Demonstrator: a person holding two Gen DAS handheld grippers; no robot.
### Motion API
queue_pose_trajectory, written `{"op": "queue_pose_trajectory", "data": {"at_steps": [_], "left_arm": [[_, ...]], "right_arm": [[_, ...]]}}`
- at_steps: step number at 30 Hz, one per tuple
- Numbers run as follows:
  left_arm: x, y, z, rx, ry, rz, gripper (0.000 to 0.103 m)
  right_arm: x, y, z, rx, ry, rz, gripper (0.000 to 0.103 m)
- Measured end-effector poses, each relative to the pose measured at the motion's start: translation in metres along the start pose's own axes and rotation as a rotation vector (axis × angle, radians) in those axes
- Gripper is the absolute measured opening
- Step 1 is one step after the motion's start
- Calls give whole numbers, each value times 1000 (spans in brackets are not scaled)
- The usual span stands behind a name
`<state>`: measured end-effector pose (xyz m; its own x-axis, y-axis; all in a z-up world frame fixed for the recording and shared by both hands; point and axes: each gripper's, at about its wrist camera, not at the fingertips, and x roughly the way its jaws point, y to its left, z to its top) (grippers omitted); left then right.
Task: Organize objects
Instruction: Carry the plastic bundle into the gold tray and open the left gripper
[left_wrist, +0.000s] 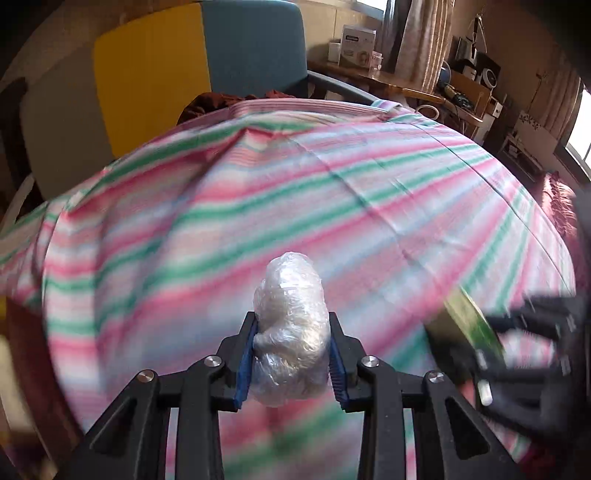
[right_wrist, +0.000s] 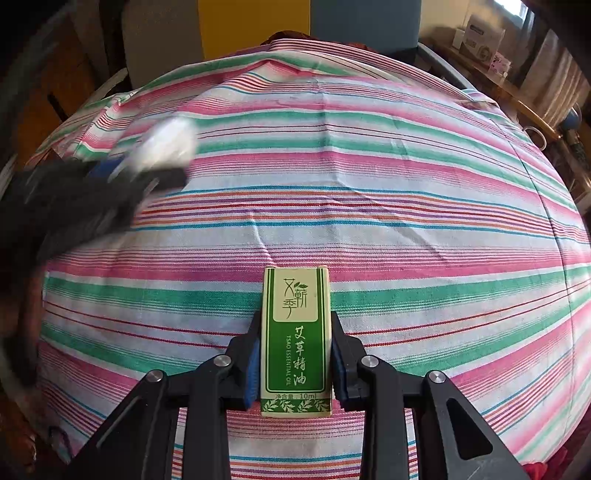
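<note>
We see the left hand-held gripper (left_wrist: 291, 354) clamped on a lump wrapped in clear plastic film (left_wrist: 290, 328), its blue pads (left_wrist: 244, 363) pressing both sides. The right hand-held gripper (right_wrist: 294, 356) grips a green and cream carton (right_wrist: 294, 343) upright between its pads; we read "TSAO ESSENTIAL OIL" and "10ml" beside Chinese characters. Both are held above a pink, green and white striped cloth (right_wrist: 406, 206). Farther off stands a white printed box (left_wrist: 357, 46), its writing too small to read.
</note>
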<state>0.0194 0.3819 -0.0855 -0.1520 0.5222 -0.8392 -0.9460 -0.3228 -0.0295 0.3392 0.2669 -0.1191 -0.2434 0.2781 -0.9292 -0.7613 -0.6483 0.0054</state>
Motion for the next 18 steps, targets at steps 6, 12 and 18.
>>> {"op": "queue_pose_trajectory", "data": {"at_steps": [6,12,18], "left_arm": [[-25,-18,-57,32,-60,59,34],[-28,-21,-75,4,-99,50,34],[-27,-17,-76,-13,-102,22,35]], "right_arm": [[1,0,-1,0,-7,-5,31],[0,0,-5,7,-13,-2,32],[-3,2,-10,7,-22,-7,32]]}}
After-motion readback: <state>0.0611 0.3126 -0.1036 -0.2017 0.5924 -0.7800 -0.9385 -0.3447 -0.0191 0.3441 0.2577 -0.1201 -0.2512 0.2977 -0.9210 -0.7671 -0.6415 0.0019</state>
